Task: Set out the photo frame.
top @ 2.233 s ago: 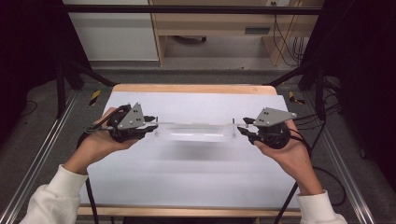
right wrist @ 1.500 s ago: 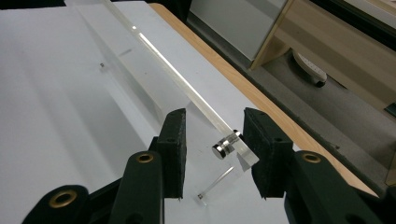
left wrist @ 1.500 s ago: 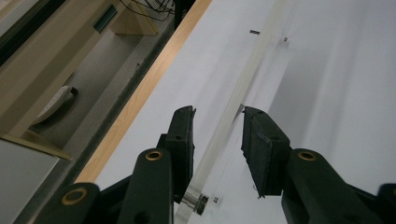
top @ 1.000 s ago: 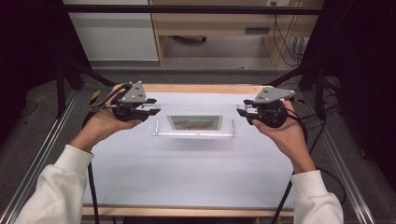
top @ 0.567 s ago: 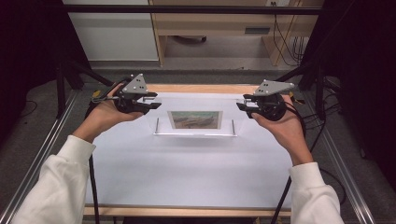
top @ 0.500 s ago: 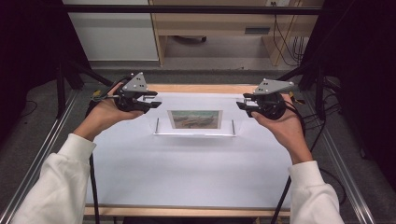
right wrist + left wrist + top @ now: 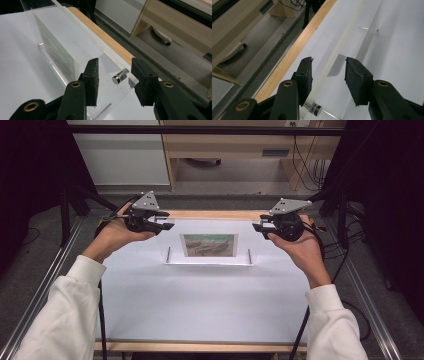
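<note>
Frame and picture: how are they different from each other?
The frame is see-through, while the picture is solid, with green and brown colours. The frame is wider and sticks out past the picture on both sides. The frame has silver pins near its ends, and the picture has none. Both stand upright together on the white table.

A: What kind of place is this?
B: A lab or test room. A white table (image 7: 200,305) with a wood edge sits inside a black metal frame (image 7: 210,130).
A: Anything else?
B: Cables (image 7: 305,157) hang by a plain wooden desk (image 7: 235,145), over a grey floor (image 7: 30,265) with dark surroundings.
</note>
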Available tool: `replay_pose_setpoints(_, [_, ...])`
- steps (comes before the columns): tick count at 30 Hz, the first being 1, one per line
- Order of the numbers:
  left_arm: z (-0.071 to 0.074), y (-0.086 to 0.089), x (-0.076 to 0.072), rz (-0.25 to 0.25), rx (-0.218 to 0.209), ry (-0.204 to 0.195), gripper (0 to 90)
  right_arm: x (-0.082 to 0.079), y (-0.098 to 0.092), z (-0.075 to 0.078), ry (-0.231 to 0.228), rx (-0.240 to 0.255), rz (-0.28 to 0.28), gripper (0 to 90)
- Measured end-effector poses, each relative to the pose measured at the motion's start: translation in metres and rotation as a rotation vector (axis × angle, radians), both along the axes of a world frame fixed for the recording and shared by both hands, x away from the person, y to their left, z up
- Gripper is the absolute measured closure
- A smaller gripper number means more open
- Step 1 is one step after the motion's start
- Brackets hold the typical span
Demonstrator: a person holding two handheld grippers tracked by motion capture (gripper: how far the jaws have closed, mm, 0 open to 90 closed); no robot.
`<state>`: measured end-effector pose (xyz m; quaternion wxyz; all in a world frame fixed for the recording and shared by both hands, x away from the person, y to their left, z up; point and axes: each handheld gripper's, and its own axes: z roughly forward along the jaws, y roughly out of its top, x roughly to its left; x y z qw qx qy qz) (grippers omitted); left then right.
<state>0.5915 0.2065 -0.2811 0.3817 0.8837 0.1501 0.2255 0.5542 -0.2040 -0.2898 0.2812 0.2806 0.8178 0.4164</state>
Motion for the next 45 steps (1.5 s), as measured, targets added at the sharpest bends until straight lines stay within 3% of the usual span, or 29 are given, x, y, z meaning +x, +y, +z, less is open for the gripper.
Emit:
replay_pose_setpoints(7, [-0.002,0.001,0.007,0.020,-0.040,0.004,54.2,0.007,0.000,0.001,0.005,0.003,-0.008,58.7])
replay_pose_setpoints(14, [0.000,0.005,0.007,0.072,-0.109,-0.022,37.0,0.013,-0.001,0.000,0.004,0.014,0.000,58.2])
replay_pose_setpoints(18, [0.002,0.007,0.004,0.110,-0.133,-0.041,30.6,0.016,-0.001,0.000,0.005,0.017,-0.004,57.9])
replay_pose_setpoints(26, [0.004,0.017,-0.011,0.205,-0.224,-0.080,17.0,0.020,-0.001,-0.001,0.002,0.027,-0.015,57.5])
replay_pose_setpoints(29, [0.003,0.022,-0.017,0.221,-0.226,-0.080,14.6,0.021,-0.001,-0.001,0.003,0.028,-0.020,57.3])
replay_pose_setpoints(33, [-0.003,0.025,-0.025,0.237,-0.253,-0.081,12.3,0.022,-0.001,-0.002,0.001,0.033,-0.023,57.0])
replay_pose_setpoints(39, [-0.018,0.028,-0.039,0.252,-0.252,-0.092,11.4,0.025,-0.001,-0.003,-0.003,0.041,-0.033,56.6])
replay_pose_setpoints(45, [-0.037,0.036,-0.052,0.269,-0.264,-0.052,11.0,0.029,-0.001,-0.004,-0.008,0.053,-0.042,56.2])
